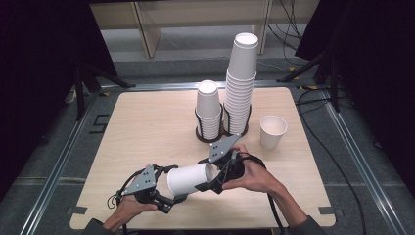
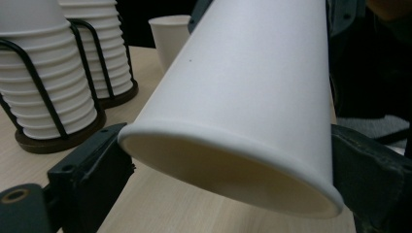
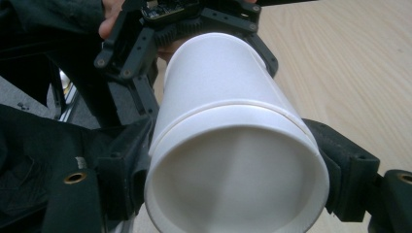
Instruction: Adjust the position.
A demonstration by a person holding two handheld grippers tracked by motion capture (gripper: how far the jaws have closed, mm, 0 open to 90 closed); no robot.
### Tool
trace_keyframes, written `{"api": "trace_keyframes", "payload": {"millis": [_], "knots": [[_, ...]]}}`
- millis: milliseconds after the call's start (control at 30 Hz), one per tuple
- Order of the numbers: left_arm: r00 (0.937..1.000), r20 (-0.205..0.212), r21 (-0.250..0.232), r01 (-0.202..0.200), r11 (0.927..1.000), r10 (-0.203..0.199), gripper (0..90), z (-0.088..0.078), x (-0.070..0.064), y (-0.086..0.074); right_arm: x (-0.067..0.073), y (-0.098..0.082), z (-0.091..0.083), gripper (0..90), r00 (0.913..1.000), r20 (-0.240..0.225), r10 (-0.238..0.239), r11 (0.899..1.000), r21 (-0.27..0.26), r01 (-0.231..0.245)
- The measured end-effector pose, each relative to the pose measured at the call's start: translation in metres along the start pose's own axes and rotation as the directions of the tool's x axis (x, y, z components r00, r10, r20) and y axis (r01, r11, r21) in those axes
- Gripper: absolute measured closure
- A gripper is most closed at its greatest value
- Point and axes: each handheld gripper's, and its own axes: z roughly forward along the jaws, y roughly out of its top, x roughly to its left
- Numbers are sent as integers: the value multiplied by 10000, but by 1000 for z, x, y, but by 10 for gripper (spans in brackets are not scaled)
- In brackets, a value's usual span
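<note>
A white paper cup lies on its side in the air over the table's front edge, between my two grippers. Its mouth faces the right gripper; that gripper's jaws press on both sides of the rim. A ridge just behind the mouth looks like the rim of a second cup nested over the first. The narrow base sits between the jaws of my left gripper; these jaws stand close beside it without visibly squeezing. In the high view the right gripper is at the cup's right end.
Two stacks of white cups stand in black wire holders mid-table: a short stack and a tall stack. One upright cup stands to their right. The wooden table is bare on its left half.
</note>
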Motion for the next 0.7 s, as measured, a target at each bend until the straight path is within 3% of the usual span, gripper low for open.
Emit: {"api": "trace_keyframes", "payload": {"millis": [33,100,133,200,267,367,500,600,700], "knots": [[10000,-59,-131,31,9999,-31,68,-2,2,0,-2,0,-2,255,9999,137,-105,9999,-98,107],[9993,-292,-550,236,9982,-252,114,-6,4,1,-3,-2,-7,256,9994,258,247,9995,-185,-243],[9988,-319,-708,338,9969,-362,149,-7,5,2,-6,-3,-11,257,9989,431,160,9991,-395,-143],[9969,-480,-1007,575,9933,-626,135,-10,7,3,-10,-5,-17,257,9982,536,261,9972,-708,-223],[9957,-505,-1162,717,9906,-780,139,-11,9,4,-13,-6,-23,257,9959,633,645,9919,-1135,-571],[9919,-656,-1369,987,9857,-1085,140,-12,10,4,-17,-7,-29,257,9935,798,814,9822,-1755,-664],[9889,-725,-1560,1174,9808,-1299,138,-12,10,4,-20,-8,-32,257,9924,596,1078,9639,-2508,-897],[9903,-639,-1546,1119,9816,-1230,139,-12,9,5,-21,-8,-32,257,9946,292,997,9509,-2972,-866],[9903,-680,-1522,1099,9822,-1213,139,-10,8,5,-20,-7,-26,257,9960,30,890,9465,-3116,-836]]}}
